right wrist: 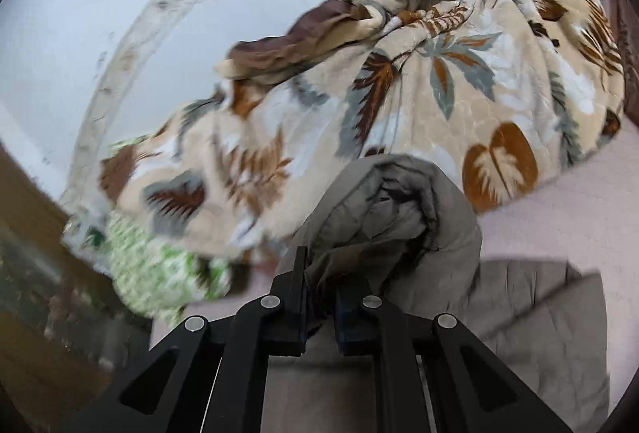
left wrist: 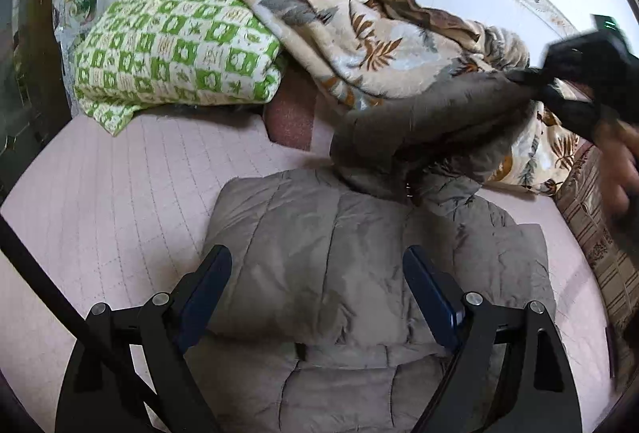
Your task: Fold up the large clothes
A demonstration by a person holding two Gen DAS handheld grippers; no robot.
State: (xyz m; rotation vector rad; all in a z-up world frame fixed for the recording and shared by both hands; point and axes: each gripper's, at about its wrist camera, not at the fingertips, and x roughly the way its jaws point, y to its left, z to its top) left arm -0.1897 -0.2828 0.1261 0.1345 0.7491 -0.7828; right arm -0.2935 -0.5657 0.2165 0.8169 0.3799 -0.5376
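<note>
Jacket [left wrist: 319,273], one grey quilted puffer, lies flat on the pink bed cover [left wrist: 120,193], its long axis running from the left wrist camera away toward the leaf-print blanket [left wrist: 359,33]. Its far end is lifted off the bed and drawn up toward the right, bunched into a thick fold.

That raised fold [right wrist: 399,201] is pinched by the right gripper [right wrist: 321,297], whose fingers [right wrist: 297,281] are nearly together with grey fabric clamped between them. Seen from the left wrist, the right gripper [left wrist: 575,81] hangs above the jacket's far right corner, tilted down toward it, with a blurred hand behind it.

The left gripper [left wrist: 317,281] hovers low over the flat part of the jacket, pointing along its length. Its two blue-padded fingers [left wrist: 207,281] stand wide apart, holding nothing; whether they touch the cloth cannot be told.

Beyond the jacket, the single leaf-print blanket is heaped against the white wall. Left of the blanket lies one green-and-cream checked quilt [left wrist: 171,45], folded, with the blanket's edge draped over it.
</note>
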